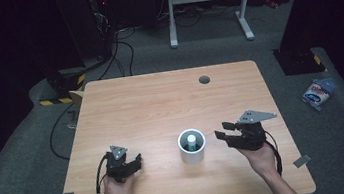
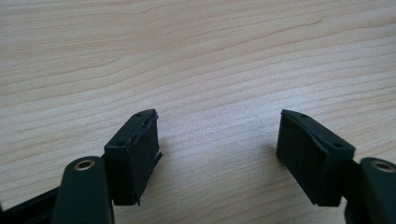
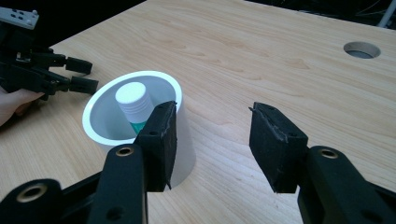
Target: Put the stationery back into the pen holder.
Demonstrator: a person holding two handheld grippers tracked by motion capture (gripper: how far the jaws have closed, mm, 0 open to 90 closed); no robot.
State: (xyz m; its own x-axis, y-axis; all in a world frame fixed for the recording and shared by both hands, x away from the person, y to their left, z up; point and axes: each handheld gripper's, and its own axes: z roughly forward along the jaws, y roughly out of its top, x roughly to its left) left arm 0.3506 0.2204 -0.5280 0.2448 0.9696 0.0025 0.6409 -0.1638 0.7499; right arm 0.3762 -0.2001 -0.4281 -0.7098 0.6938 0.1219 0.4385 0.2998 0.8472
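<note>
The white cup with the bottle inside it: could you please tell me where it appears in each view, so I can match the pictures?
High view: the white cup stands near the table's front edge, between the two tools.
Left gripper view: bare wooden tabletop between open jaws; I can't place the cup here.
Right gripper view: left of centre, partly behind the near jaw.
Shared landmark: the round hole in the tabletop.

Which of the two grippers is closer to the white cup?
The right gripper: its open jaws sit just beside the white cup, pointing at it. The left gripper, also open, rests farther off over bare table.
</note>
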